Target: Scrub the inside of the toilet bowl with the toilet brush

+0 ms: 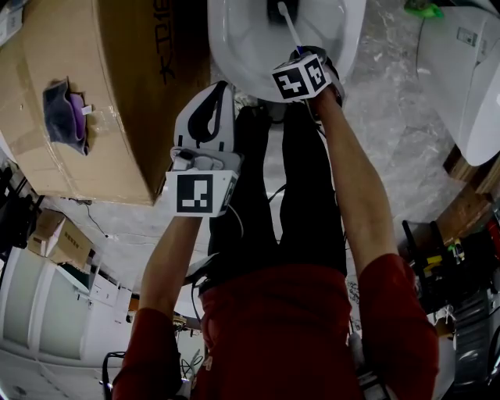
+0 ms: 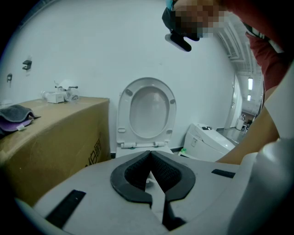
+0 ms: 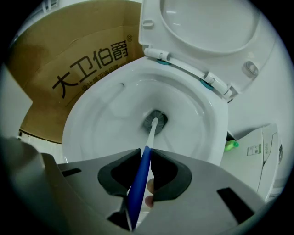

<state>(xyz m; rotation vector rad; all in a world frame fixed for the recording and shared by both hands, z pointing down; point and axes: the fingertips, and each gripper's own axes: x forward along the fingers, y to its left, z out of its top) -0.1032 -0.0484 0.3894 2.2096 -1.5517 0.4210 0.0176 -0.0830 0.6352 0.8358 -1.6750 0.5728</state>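
Note:
The white toilet bowl [image 3: 110, 114] lies open with its lid [image 3: 206, 27] raised. My right gripper [image 3: 145, 153] is shut on the blue handle of the toilet brush [image 3: 142, 170]. The white shaft runs down to the dark brush head [image 3: 155, 122], which sits in the drain at the bottom of the bowl. In the head view the right gripper [image 1: 301, 58] hangs over the bowl [image 1: 250, 47] with the brush shaft [image 1: 289, 23] pointing in. My left gripper [image 1: 207, 117] is held back beside the bowl, shut and holding nothing; its view faces the raised lid [image 2: 147, 110].
A large brown cardboard box [image 1: 101, 86] stands close to the toilet's left, with a grey and purple cloth [image 1: 66, 113] on top. A second white toilet [image 1: 469, 70] stands at the right. A green object [image 3: 231, 145] lies on the floor between them.

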